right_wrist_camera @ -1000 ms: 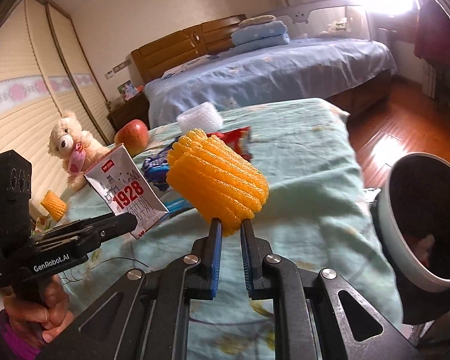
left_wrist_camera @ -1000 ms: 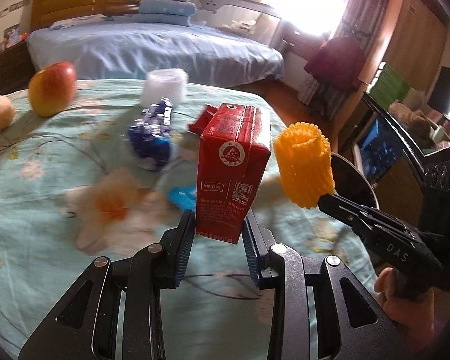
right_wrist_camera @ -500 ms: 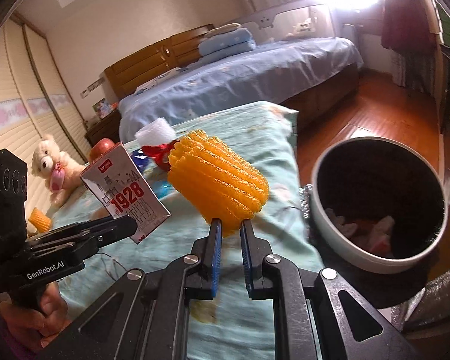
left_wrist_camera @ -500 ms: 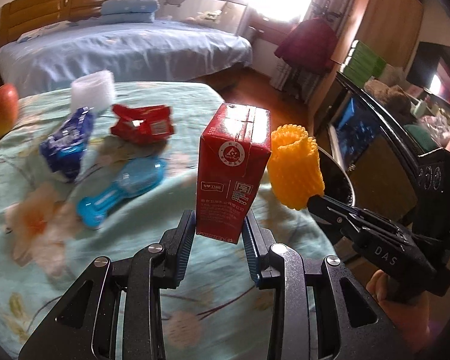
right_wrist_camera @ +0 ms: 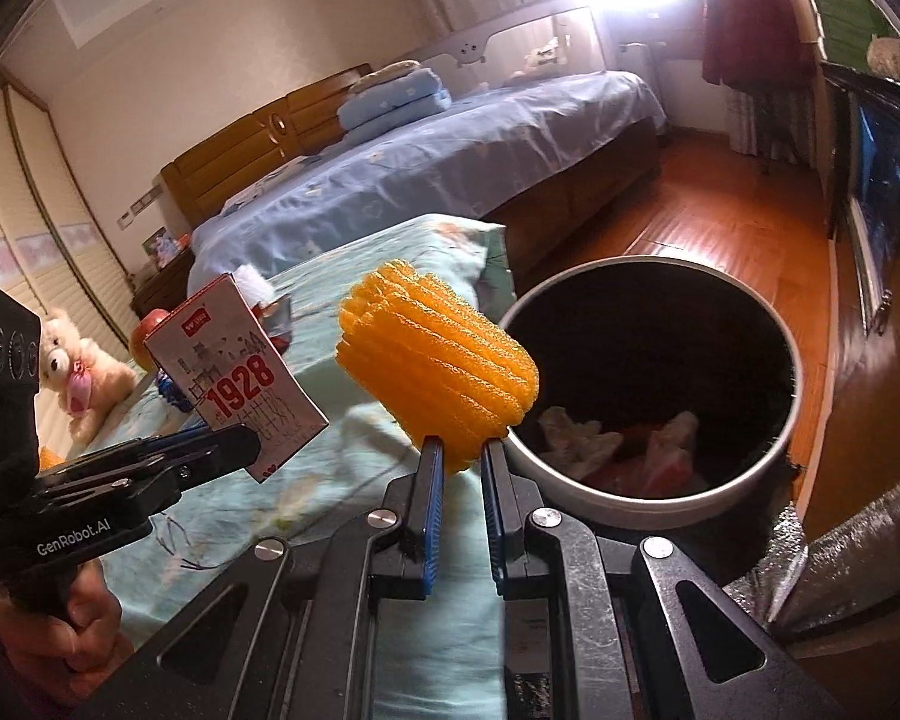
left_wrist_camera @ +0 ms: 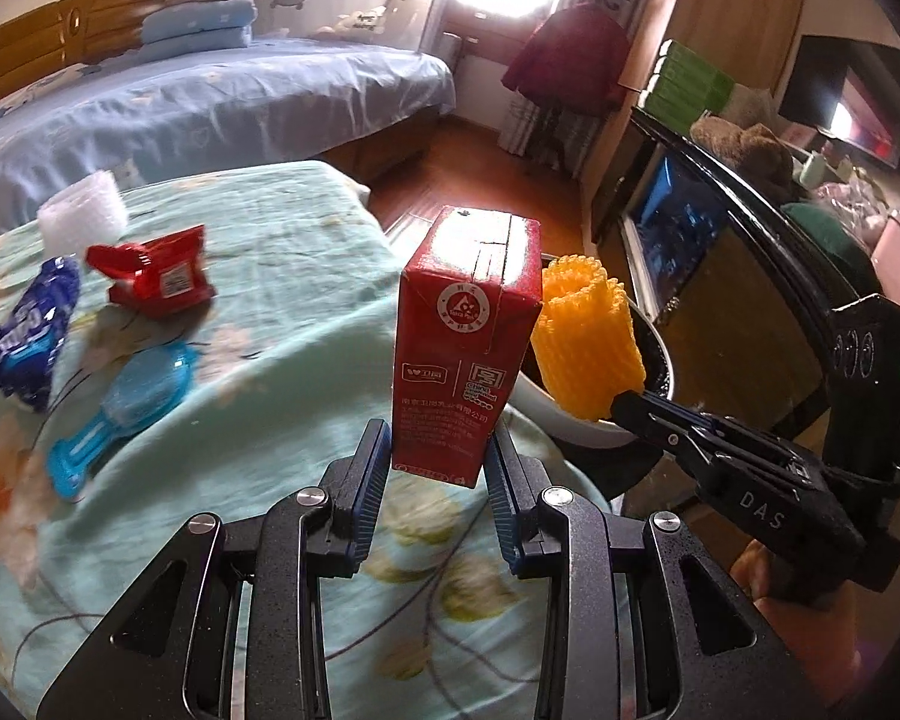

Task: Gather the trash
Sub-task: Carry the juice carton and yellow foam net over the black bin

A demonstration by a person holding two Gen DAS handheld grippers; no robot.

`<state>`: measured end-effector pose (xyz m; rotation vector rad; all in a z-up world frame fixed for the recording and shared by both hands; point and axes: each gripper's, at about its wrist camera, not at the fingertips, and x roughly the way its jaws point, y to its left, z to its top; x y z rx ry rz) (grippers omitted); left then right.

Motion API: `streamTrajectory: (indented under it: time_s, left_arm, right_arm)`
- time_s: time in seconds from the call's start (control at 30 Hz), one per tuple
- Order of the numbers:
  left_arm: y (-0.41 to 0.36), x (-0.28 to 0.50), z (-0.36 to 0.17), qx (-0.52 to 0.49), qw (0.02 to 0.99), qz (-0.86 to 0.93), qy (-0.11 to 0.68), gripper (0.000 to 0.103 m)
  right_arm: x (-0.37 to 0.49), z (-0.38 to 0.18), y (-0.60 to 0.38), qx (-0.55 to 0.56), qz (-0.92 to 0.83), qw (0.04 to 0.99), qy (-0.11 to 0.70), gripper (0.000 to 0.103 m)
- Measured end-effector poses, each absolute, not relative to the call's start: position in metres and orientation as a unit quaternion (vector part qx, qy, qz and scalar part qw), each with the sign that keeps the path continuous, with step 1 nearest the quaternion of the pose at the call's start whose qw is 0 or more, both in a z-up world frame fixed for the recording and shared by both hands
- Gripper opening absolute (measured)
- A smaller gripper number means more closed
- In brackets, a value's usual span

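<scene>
My left gripper [left_wrist_camera: 435, 456] is shut on a red milk carton [left_wrist_camera: 462, 342], held upright above the green floral cloth [left_wrist_camera: 282, 312]. The carton [right_wrist_camera: 234, 372] also shows in the right wrist view. My right gripper [right_wrist_camera: 462, 456] is shut on an orange foam fruit net [right_wrist_camera: 438, 372], held just left of the round trash bin [right_wrist_camera: 768, 450], which holds crumpled paper. The net [left_wrist_camera: 588, 342] sits right of the carton, over the bin's rim [left_wrist_camera: 570, 420]. On the cloth lie a red wrapper [left_wrist_camera: 156, 276], a blue wrapper [left_wrist_camera: 27, 330], a blue plastic piece [left_wrist_camera: 120, 408] and a white foam net [left_wrist_camera: 81, 216].
A blue-covered bed [right_wrist_camera: 450, 150] stands behind. A teddy bear [right_wrist_camera: 78, 372] and an apple [right_wrist_camera: 147, 330] sit at the cloth's far left. A TV cabinet [left_wrist_camera: 720, 252] lines the right wall. Wooden floor [right_wrist_camera: 720, 222] lies beyond the bin.
Both grippers have swung right toward the trash bin with their loads. The bin now fills more of the right wrist view and the net is at its rim.
</scene>
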<state>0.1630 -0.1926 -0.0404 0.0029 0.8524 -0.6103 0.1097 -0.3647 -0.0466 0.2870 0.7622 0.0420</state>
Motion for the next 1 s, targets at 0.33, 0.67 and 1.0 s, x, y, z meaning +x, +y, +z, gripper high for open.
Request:
streamTrajectory:
  time_s: [0.33, 0.67, 1.0]
  left_arm:
    - [-0.221, 0.164, -0.042, 0.015, 0.859, -0.304, 0.413, 0.030]
    - [-0.243, 0.169, -0.045, 0.022, 0.852, -0.314, 0.418, 0.030]
    - [-0.262, 0.176, -0.050, 0.023, 0.845, -0.321, 0.427, 0.030]
  right_arm:
    - [0.102, -0.051, -0.392, 0.154, -0.002, 0.917, 0.368, 0.012]
    - [0.104, -0.055, -0.407, 0.164, -0.015, 0.915, 0.369, 0.012]
    - [0.108, -0.060, -0.421, 0.166, -0.027, 0.913, 0.373, 0.012]
